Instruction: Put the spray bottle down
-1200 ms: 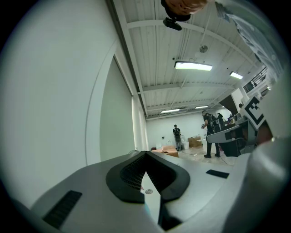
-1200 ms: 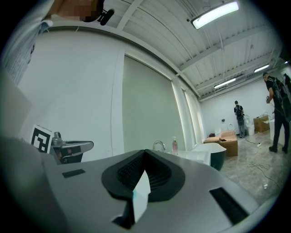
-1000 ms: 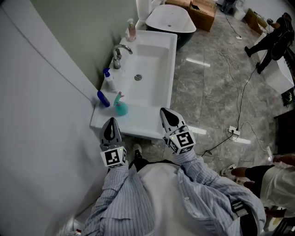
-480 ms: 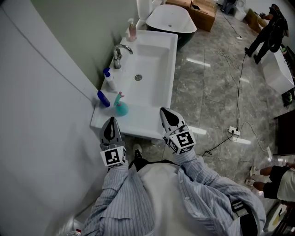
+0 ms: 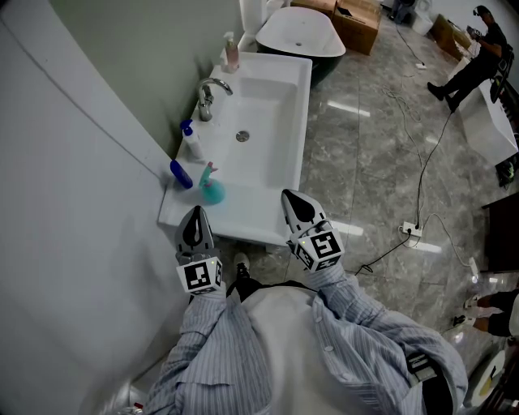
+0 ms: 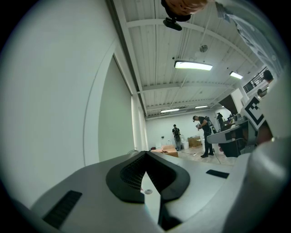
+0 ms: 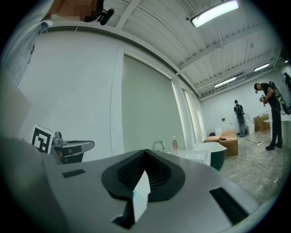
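The spray bottle (image 5: 212, 188), teal with a pink trigger, stands upright on the white sink's rim (image 5: 243, 220) near its front left corner. No gripper touches it. My left gripper (image 5: 195, 214) hovers just in front of the sink's near edge, a little nearer me than the bottle, shut and empty. My right gripper (image 5: 291, 198) is over the sink's front right corner, also shut with nothing in it. In the left gripper view the jaws (image 6: 145, 154) meet at their tips; in the right gripper view the jaws (image 7: 144, 152) do the same. Neither gripper view shows the bottle.
A blue bottle (image 5: 181, 173) lies beside the spray bottle, and a white bottle with a blue cap (image 5: 191, 143) stands behind it. The faucet (image 5: 209, 96) and a pink soap bottle (image 5: 232, 53) are further back. Beyond are a bathtub (image 5: 300, 34), boxes (image 5: 357, 20), floor cables (image 5: 422, 162) and a person (image 5: 477, 57).
Both grippers and the spray bottle stay where they were. Only the people in the background have shifted: one at the top right, one leaving at the lower right.
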Action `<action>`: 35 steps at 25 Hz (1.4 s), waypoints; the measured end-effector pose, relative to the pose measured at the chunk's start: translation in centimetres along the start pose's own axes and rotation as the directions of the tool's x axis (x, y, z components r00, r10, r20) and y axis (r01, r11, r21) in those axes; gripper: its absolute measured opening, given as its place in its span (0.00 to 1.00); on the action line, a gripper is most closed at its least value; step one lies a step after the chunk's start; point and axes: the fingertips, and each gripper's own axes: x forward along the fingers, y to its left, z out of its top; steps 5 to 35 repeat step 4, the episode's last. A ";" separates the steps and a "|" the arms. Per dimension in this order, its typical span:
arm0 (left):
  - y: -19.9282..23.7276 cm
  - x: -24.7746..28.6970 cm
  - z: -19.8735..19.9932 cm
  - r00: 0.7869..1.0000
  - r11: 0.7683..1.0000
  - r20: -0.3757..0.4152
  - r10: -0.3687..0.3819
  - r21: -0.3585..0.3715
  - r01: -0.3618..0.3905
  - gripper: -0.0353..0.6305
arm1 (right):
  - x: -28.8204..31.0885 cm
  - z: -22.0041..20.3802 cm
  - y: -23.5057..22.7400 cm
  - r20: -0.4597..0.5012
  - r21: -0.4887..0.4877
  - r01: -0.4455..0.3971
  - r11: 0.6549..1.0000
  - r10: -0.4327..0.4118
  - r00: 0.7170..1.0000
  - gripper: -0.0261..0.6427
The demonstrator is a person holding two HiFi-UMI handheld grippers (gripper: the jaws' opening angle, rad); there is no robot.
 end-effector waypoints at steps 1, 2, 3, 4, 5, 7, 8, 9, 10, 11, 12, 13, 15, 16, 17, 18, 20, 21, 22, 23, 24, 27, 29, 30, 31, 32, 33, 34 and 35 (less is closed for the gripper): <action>0.0 0.1 -0.1 1.000 1.000 0.000 0.000 -0.001 0.000 0.05 | 0.1 -0.1 0.0 -0.001 0.000 0.000 1.000 0.000 1.000 0.06; 0.0 0.1 -0.2 1.000 1.000 0.000 -0.001 -0.002 0.001 0.05 | 0.1 -0.2 -0.1 -0.001 0.000 0.001 1.000 -0.001 1.000 0.06; 0.0 0.2 -0.2 1.000 1.000 0.001 -0.001 -0.002 0.001 0.05 | 0.2 -0.2 -0.1 -0.001 0.000 0.001 1.000 -0.001 1.000 0.06; 0.0 0.3 -0.3 1.000 1.000 0.001 -0.001 -0.003 0.001 0.05 | 0.2 -0.3 -0.2 -0.001 0.000 0.002 1.000 -0.002 1.000 0.06; 0.0 0.3 -0.3 1.000 1.000 0.001 -0.001 -0.003 0.001 0.05 | 0.2 -0.3 -0.2 -0.001 0.000 0.002 1.000 -0.002 1.000 0.06; 0.0 0.3 -0.3 1.000 1.000 0.001 -0.001 -0.003 0.001 0.05 | 0.2 -0.3 -0.2 -0.001 0.000 0.002 1.000 -0.002 1.000 0.06; 0.0 0.3 -0.3 1.000 1.000 0.001 -0.001 -0.003 0.001 0.05 | 0.2 -0.3 -0.2 -0.001 0.000 0.002 1.000 -0.002 1.000 0.06; 0.0 0.3 -0.3 1.000 1.000 0.001 -0.001 -0.003 0.001 0.05 | 0.2 -0.3 -0.2 -0.001 0.000 0.002 1.000 -0.002 1.000 0.06; 0.0 0.3 -0.3 1.000 1.000 0.001 -0.001 -0.003 0.001 0.05 | 0.2 -0.3 -0.2 -0.001 0.000 0.002 1.000 -0.002 1.000 0.06; 0.0 0.3 -0.3 1.000 1.000 0.001 -0.001 -0.003 0.001 0.05 | 0.2 -0.3 -0.2 -0.001 0.000 0.002 1.000 -0.002 1.000 0.06; 0.0 0.3 -0.3 1.000 1.000 0.001 -0.001 -0.003 0.001 0.05 | 0.2 -0.3 -0.2 -0.001 0.000 0.002 1.000 -0.002 1.000 0.06; 0.0 0.3 -0.3 1.000 1.000 0.001 -0.001 -0.003 0.001 0.05 | 0.2 -0.3 -0.2 -0.001 0.000 0.002 1.000 -0.002 1.000 0.06; 0.0 0.3 -0.3 1.000 1.000 0.001 -0.001 -0.003 0.001 0.05 | 0.2 -0.3 -0.2 -0.001 0.000 0.002 1.000 -0.002 1.000 0.06; 0.0 0.3 -0.3 1.000 1.000 0.001 -0.001 -0.003 0.001 0.05 | 0.2 -0.3 -0.2 -0.001 0.000 0.002 1.000 -0.002 1.000 0.06; 0.0 0.3 -0.3 1.000 1.000 0.001 -0.001 -0.003 0.001 0.05 | 0.2 -0.3 -0.2 -0.001 0.000 0.002 1.000 -0.002 1.000 0.06; 0.0 0.3 -0.3 1.000 1.000 0.001 -0.001 -0.003 0.001 0.05 | 0.2 -0.3 -0.2 -0.001 0.000 0.002 1.000 -0.002 1.000 0.06; 0.0 0.3 -0.3 1.000 1.000 0.001 -0.001 -0.003 0.001 0.05 | 0.2 -0.3 -0.2 -0.001 0.000 0.002 1.000 -0.002 1.000 0.06; 0.0 0.3 -0.3 1.000 1.000 0.001 -0.001 -0.003 0.001 0.05 | 0.2 -0.3 -0.2 -0.001 0.000 0.002 1.000 -0.002 1.000 0.06; 0.0 0.3 -0.3 1.000 1.000 0.001 -0.001 -0.003 0.001 0.05 | 0.2 -0.3 -0.2 -0.001 0.000 0.002 1.000 -0.002 1.000 0.06; 0.0 0.3 -0.3 1.000 1.000 0.001 -0.001 -0.003 0.001 0.05 | 0.2 -0.3 -0.2 -0.001 0.000 0.002 1.000 -0.002 1.000 0.06; 0.0 0.3 -0.3 1.000 1.000 0.001 -0.001 -0.003 0.001 0.05 | 0.2 -0.3 -0.2 -0.001 0.000 0.002 1.000 -0.002 1.000 0.06; 0.0 0.3 -0.3 1.000 1.000 0.001 -0.001 -0.003 0.001 0.05 | 0.2 -0.3 -0.2 -0.001 0.000 0.002 1.000 -0.002 1.000 0.06; 0.0 0.3 -0.3 1.000 1.000 0.001 -0.001 -0.003 0.001 0.05 | 0.2 -0.3 -0.2 -0.001 0.000 0.002 1.000 -0.002 1.000 0.06; 0.0 0.3 -0.3 1.000 1.000 0.001 -0.001 -0.003 0.001 0.05 | 0.2 -0.3 -0.2 -0.001 0.000 0.002 1.000 -0.002 1.000 0.06; 0.0 0.3 -0.3 1.000 1.000 0.001 -0.001 -0.003 0.001 0.05 | 0.2 -0.3 -0.2 -0.001 0.000 0.002 1.000 -0.002 1.000 0.06; 0.0 0.3 -0.3 1.000 1.000 0.001 -0.001 -0.003 0.001 0.05 | 0.2 -0.3 -0.2 -0.001 0.000 0.002 1.000 -0.002 1.000 0.06; 0.0 0.3 -0.3 1.000 1.000 0.001 -0.001 -0.003 0.001 0.05 | 0.2 -0.3 -0.2 -0.001 0.000 0.002 1.000 -0.002 1.000 0.06; 0.0 0.3 -0.3 1.000 1.000 0.001 -0.001 -0.003 0.001 0.05 | 0.2 -0.3 -0.2 -0.001 0.000 0.002 1.000 -0.002 1.000 0.06; 0.0 0.3 -0.3 1.000 1.000 0.001 -0.001 -0.003 0.001 0.05 | 0.2 -0.3 -0.2 -0.001 0.000 0.002 1.000 -0.002 1.000 0.06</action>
